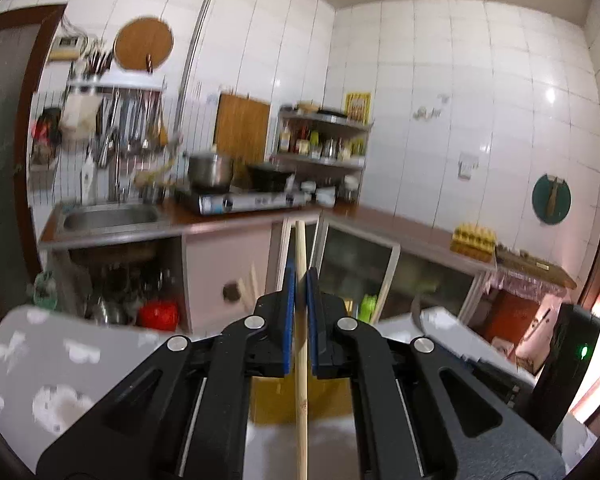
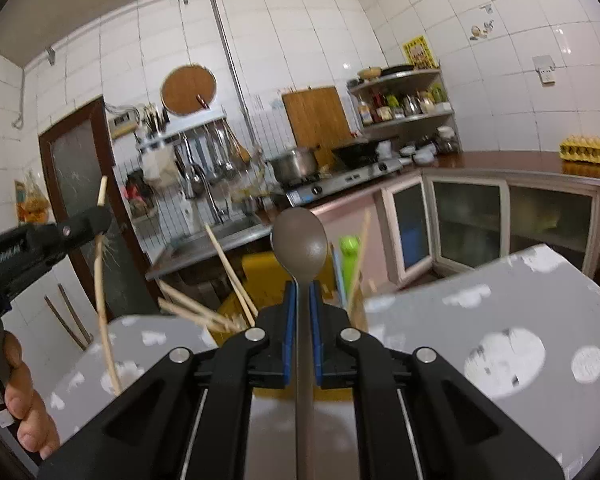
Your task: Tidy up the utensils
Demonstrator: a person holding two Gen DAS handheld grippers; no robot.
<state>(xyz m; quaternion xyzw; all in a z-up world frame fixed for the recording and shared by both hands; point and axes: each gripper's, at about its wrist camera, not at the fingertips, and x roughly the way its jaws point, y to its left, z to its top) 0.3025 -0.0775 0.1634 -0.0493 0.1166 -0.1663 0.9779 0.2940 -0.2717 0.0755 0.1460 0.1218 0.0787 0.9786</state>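
My left gripper (image 1: 301, 280) is shut on a wooden chopstick (image 1: 301, 340), held upright above the grey patterned table (image 1: 60, 360). It also shows at the left of the right wrist view (image 2: 96, 216), where the chopstick (image 2: 100, 280) hangs through it. My right gripper (image 2: 303, 292) is shut on the handle of a metal spoon (image 2: 299, 246), bowl up. Just beyond it stands a yellow utensil holder (image 2: 228, 334) with several chopsticks (image 2: 230, 272) leaning in it and a green utensil (image 2: 350, 256).
The table (image 2: 500, 320) has white blotches. Behind are a counter with a sink (image 1: 110, 216), a gas stove (image 1: 244, 200) with pots, a spice shelf (image 1: 324, 136) and an egg carton (image 1: 474, 238). A black device (image 1: 568, 360) with a green light stands at the right.
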